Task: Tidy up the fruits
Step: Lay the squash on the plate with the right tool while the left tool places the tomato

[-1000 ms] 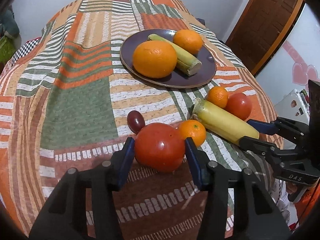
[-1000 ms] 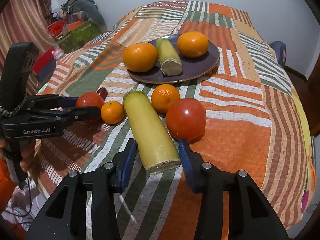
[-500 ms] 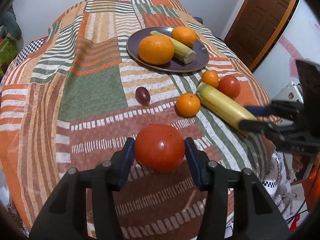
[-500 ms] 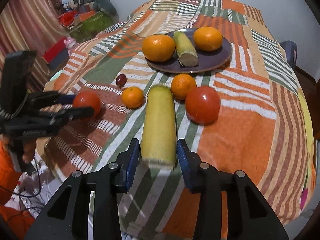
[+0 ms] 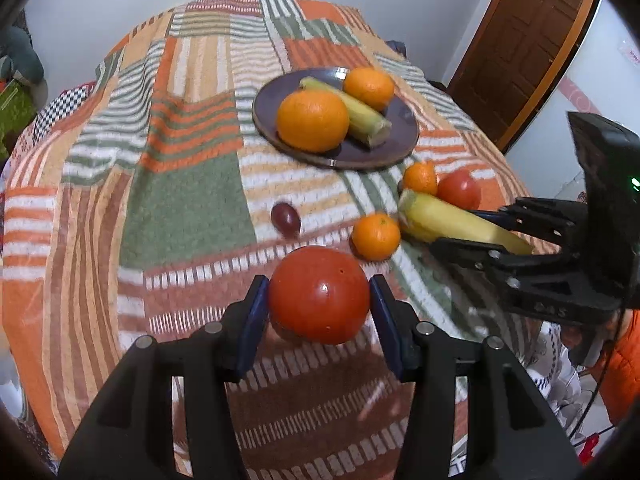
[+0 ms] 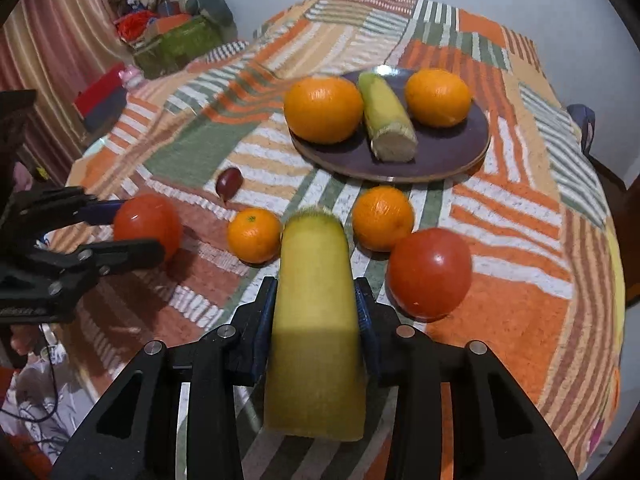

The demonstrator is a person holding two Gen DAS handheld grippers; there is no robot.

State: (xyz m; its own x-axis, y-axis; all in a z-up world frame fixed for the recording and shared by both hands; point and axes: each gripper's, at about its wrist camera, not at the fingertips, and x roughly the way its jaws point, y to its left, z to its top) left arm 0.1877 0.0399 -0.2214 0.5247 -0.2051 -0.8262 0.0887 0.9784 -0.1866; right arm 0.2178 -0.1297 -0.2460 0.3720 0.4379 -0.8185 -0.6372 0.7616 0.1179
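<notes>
Both tongs are loaded: the left gripper clamps a large red tomato between its blue pads, and the right gripper grips a thick yellow-green stalk piece lengthwise between its fingers; on the patchwork cloth sits a dark plate holding two oranges, one large and one smaller, with a shorter stalk piece lying between them; loose on the cloth near the plate lie two small mandarins, a second tomato just right of the held stalk, and a dark grape; the held stalk's near end blurs and covers the cloth beneath.
</notes>
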